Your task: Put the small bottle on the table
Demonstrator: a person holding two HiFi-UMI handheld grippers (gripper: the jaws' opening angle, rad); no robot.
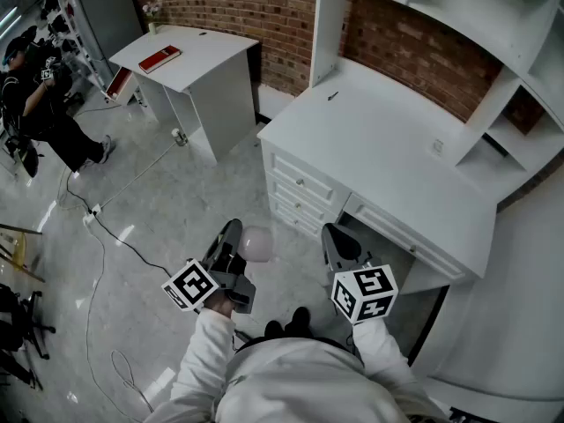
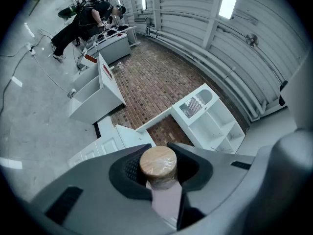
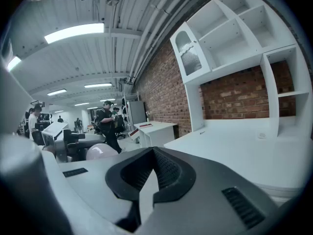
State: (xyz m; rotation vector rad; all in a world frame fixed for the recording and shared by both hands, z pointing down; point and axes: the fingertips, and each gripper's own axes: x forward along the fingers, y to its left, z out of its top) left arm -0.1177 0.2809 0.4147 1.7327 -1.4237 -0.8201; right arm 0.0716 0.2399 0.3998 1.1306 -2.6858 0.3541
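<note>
Small bottle [image 1: 258, 243]: pink body, round wood-coloured cap under clear film. It sits in my left gripper [image 1: 240, 236], held in the air over the grey floor [image 1: 159, 210], near the drawer front of the white desk [image 1: 388, 139] and not on its top.

Left gripper view: the jaws are clamped on the bottle [image 2: 157, 166]. The cap lies between the dark ribbed pads [image 2: 128, 169] of the left gripper [image 2: 159, 155], and the pink body runs back from it toward the camera. Both pads press on it at the neck.

Right gripper [image 1: 339, 238]: beside the left one, nearer the desk edge, tilted slightly down. In its own view the right gripper [image 3: 152, 153] has its jaws drawn together at the tips with nothing between them. The pink bottle [image 3: 101, 152] shows at that view's left.

Surroundings: the desk top is bare white, with a shelf unit [image 1: 493, 25] rising behind it against the brick wall [image 1: 256, 7]. A smaller white table [image 1: 198, 60] stands well apart at the back with a red book [image 1: 159, 58] on it. A person in dark clothes [image 1: 35, 95] stands at far left. A cable [image 1: 106, 236] trails across the floor.
</note>
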